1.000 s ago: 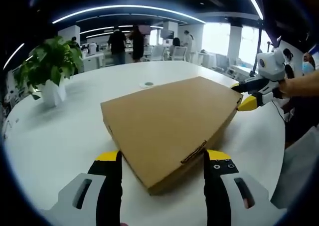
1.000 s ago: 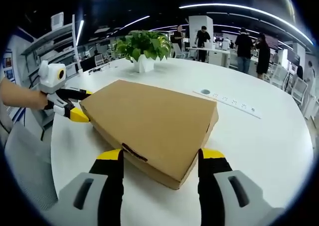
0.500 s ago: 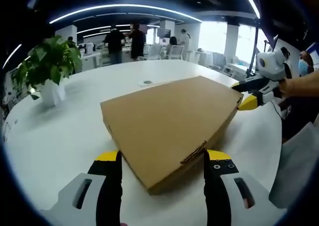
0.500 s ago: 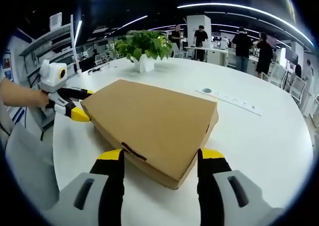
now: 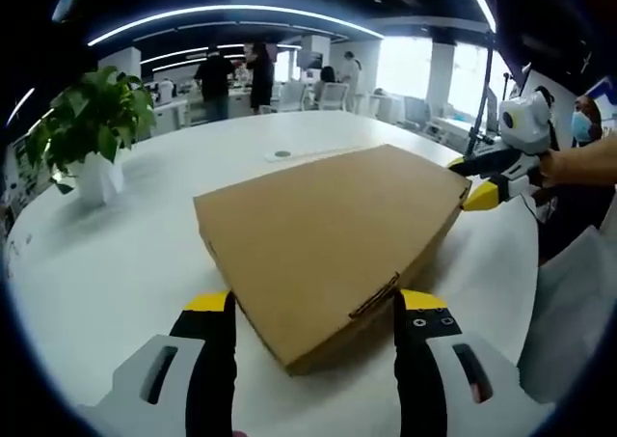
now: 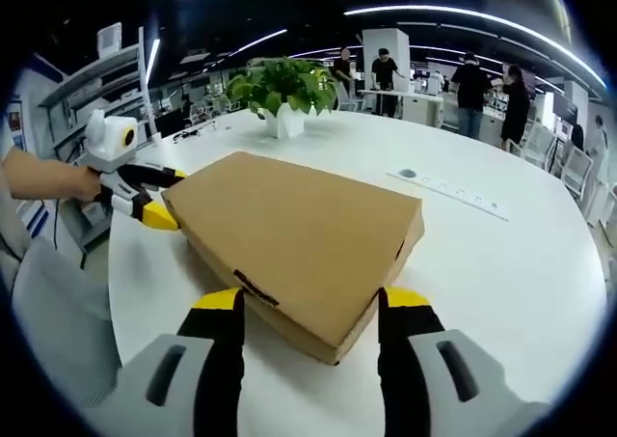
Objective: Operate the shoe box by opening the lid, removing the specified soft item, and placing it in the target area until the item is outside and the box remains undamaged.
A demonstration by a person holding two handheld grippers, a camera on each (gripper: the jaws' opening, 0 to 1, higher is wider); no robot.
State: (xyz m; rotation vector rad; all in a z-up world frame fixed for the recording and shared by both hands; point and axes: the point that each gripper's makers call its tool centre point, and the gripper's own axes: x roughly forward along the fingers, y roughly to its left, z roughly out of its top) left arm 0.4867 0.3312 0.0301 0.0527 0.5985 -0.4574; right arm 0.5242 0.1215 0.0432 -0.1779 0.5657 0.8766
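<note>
A closed cardboard shoe box (image 5: 328, 239) lies flat on a round white tabletop (image 5: 116, 263), its lid down and a tuck tab visible along the near edge, so the soft item inside is hidden from sight. The box sits well in from the rim, between the two tools.

The left claw (image 5: 313, 307) has its jaws apart, one on each side of the box's near corner, not pressing it. From the opposite end, the right claw (image 6: 308, 302) is likewise spread open, straddling its own near corner in the right gripper view. Each tool also shows in the other's view as a yellow-tipped pair of jaws at the box's far corner, held by a person's hand (image 6: 43, 178); those tips appear to reach above and below the lid edge, though whether they touch it cannot be told.

The arrangement suggests the box is being bracketed from both ends, likely to steady it while the lid is lifted without crushing the cardboard. The opening step has not yet been done.

Farther off on the tabletop stand a potted plant (image 5: 92, 128) in a white pot and a recessed socket strip (image 6: 453, 194). People stand among desks in the far office background.
</note>
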